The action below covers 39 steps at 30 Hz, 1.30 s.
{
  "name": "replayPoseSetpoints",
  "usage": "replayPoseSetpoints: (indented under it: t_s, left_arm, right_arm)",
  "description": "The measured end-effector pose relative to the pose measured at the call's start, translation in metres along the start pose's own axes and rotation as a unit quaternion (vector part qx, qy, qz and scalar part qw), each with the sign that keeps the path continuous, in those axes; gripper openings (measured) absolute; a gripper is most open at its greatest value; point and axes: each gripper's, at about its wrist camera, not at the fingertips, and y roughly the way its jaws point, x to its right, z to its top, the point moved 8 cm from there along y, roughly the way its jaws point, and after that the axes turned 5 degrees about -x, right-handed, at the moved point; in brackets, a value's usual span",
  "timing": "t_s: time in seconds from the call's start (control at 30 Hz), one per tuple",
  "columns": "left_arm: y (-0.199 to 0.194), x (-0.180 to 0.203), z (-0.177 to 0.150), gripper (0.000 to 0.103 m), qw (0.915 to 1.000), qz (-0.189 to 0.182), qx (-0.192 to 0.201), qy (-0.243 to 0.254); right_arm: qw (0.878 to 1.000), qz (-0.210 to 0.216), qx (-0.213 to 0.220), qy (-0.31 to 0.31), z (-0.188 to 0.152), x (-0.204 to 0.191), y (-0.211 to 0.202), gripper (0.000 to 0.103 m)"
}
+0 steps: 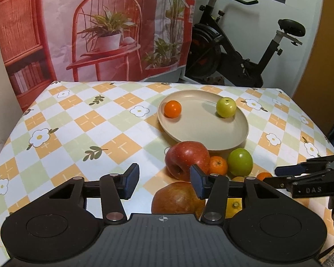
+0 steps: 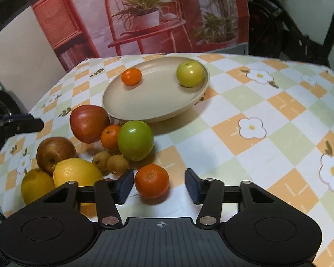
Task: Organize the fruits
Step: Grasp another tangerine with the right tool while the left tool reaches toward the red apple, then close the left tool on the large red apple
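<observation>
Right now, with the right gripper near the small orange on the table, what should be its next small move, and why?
Probably ease the right gripper a little forward and to the left, then close. The small orange lies between its fingers but close to the left one, with a gap on the other side, and the pads do not press it yet. The plate already holds two fruits.

Light: bright, from above, even.
Shadows: soft, short, beneath fruit.
Glare: small highlights on green apple (image 2: 135,140).
Edges: fisheye-bent, dark corners.
Focus: background slightly soft.
</observation>
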Motion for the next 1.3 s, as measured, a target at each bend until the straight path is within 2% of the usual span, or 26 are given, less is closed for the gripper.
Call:
replayPoseSetpoints:
  t_s: [0.13, 0.3, 0.33, 0.5, 0.63, 0.8, 0.97, 1.17, 1.3]
  left_arm:
    - [0.003, 0.001, -0.002, 0.048, 1.0, -0.004, -0.003, 0.004]
    - [0.006, 0.002, -0.003, 0.041, 0.9997, -0.02, -0.014, -0.007]
    - [0.006, 0.003, -0.003, 0.039, 0.9996, -0.025, -0.016, -0.005]
    - [0.012, 0.015, -0.001, 0.036, 0.9976, -0.061, -0.033, -0.002]
    - [0.018, 0.032, 0.005, 0.03, 0.9958, -0.08, -0.039, 0.02]
    - [0.031, 0.056, 0.014, 0.029, 0.991, -0.115, -0.048, 0.05]
    - [0.045, 0.069, 0.032, 0.028, 0.991, -0.11, -0.033, 0.069]
    - [0.069, 0.069, 0.037, 0.028, 0.9904, -0.072, -0.047, 0.108]
    - [0.065, 0.062, 0.035, 0.028, 0.9898, -0.045, -0.035, 0.131]
  right_arm:
    - [1.0, 0.021, -0.007, 0.011, -0.001, -0.001, 0.004, 0.039]
    - [1.0, 0.026, -0.014, 0.008, 0.0, -0.004, 0.009, 0.038]
    - [0.999, 0.027, -0.015, 0.008, 0.0, -0.003, 0.01, 0.034]
    - [0.999, 0.033, -0.014, 0.008, 0.0, -0.002, 0.009, 0.032]
    - [1.0, 0.021, -0.006, 0.011, 0.0, 0.005, 0.006, 0.032]
    - [1.0, 0.005, 0.003, 0.021, 0.0, 0.018, 0.001, 0.032]
    - [1.0, 0.004, 0.006, 0.027, -0.002, 0.024, -0.001, 0.032]
    - [1.0, 0.005, 0.007, 0.028, -0.001, 0.024, 0.0, 0.032]
    - [1.0, 0.006, 0.007, 0.029, -0.002, 0.023, 0.0, 0.032]
